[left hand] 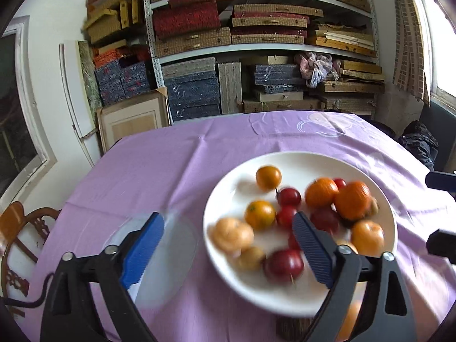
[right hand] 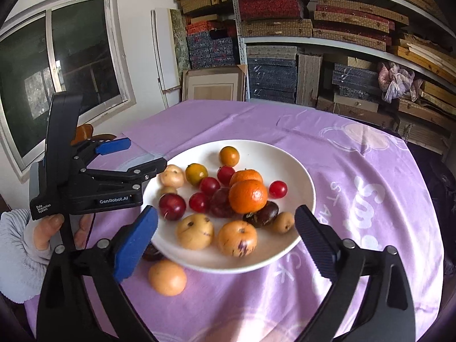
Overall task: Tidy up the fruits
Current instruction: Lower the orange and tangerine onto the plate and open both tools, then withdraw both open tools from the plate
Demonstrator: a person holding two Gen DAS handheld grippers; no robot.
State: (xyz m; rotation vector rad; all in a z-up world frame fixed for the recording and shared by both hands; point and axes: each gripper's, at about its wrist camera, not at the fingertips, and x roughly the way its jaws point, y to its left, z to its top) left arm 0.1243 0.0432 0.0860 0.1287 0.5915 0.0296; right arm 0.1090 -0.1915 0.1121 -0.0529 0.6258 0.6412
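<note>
A white plate [right hand: 302, 176] holds mixed fruit: oranges [right hand: 248, 196], red plums [right hand: 171, 206], yellow loquats [right hand: 194, 230] and a dark fruit [right hand: 263, 213]. It also shows, blurred, in the left wrist view [left hand: 228, 191]. One orange-yellow fruit [right hand: 167, 278] lies on the cloth beside the plate's near left rim, with a dark fruit [right hand: 152, 253] partly hidden under the rim. My left gripper [left hand: 228, 228] is open and empty over the plate's left edge; the right wrist view shows it [right hand: 134, 154] too. My right gripper [right hand: 226, 225] is open and empty above the plate's near side.
A round table with a purple cloth [right hand: 370, 199] carries the plate. A clear glass plate [left hand: 171, 245] lies left of the white plate. A wooden chair [left hand: 20, 228] stands at the left. Shelves of boxes [left hand: 256, 42] fill the back wall.
</note>
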